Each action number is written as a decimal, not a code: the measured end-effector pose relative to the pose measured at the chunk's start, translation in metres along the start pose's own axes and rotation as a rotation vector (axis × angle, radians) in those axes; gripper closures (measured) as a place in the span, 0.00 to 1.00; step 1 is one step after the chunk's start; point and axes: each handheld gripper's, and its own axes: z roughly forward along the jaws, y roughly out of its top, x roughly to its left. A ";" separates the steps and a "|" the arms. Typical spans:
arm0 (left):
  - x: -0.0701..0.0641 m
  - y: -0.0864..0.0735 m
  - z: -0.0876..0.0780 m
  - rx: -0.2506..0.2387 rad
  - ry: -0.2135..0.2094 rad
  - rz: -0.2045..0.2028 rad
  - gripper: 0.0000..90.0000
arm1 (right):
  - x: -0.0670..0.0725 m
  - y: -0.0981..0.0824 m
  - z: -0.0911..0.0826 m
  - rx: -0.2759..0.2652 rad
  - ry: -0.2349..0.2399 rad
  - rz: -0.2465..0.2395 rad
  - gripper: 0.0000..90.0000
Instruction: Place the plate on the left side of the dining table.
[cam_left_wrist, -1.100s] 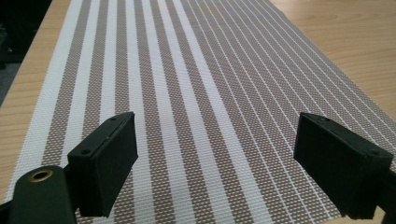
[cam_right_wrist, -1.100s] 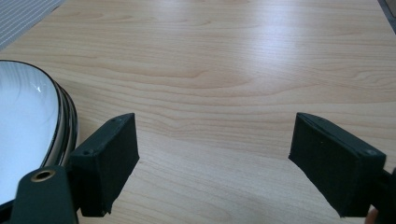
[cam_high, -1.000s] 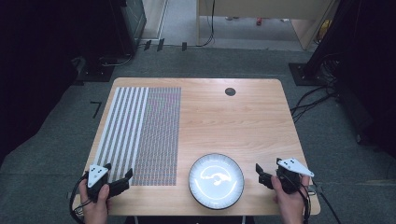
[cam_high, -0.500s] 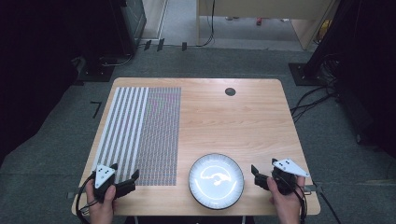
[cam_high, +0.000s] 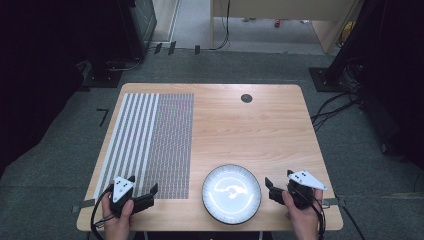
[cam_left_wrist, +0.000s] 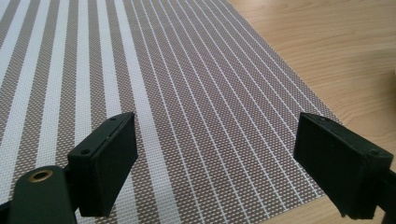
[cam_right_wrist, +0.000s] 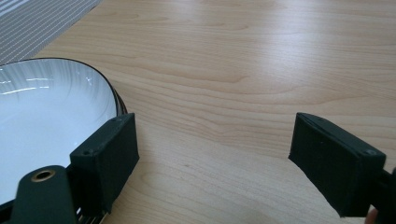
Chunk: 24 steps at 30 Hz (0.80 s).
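I hold my left gripper (cam_high: 142, 200) low over the near edge of the striped mat (cam_high: 150, 140), jaws wide open. My right gripper (cam_high: 278, 192), jaws also open and empty, waits just beside the plate (cam_high: 231, 193) on the bench (cam_high: 260, 130), probably to take its rim.

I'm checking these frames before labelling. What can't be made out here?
- Plate: right gripper view cuts off its left and near parts; a finger covers some rim.
- Mat: left gripper view cuts off its far and left edges.
- Dark disc on the table: too small in the high view to identify.
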 end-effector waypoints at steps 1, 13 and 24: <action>-0.002 0.000 0.000 -0.002 -0.004 -0.003 0.15 | 0.001 0.000 0.000 0.002 0.005 -0.002 0.17; -0.008 0.002 0.004 -0.004 -0.027 -0.014 0.15 | 0.008 0.000 0.002 0.002 0.024 -0.007 0.17; -0.018 0.003 0.007 -0.003 -0.043 -0.008 0.15 | 0.014 0.000 0.003 0.004 0.041 -0.014 0.17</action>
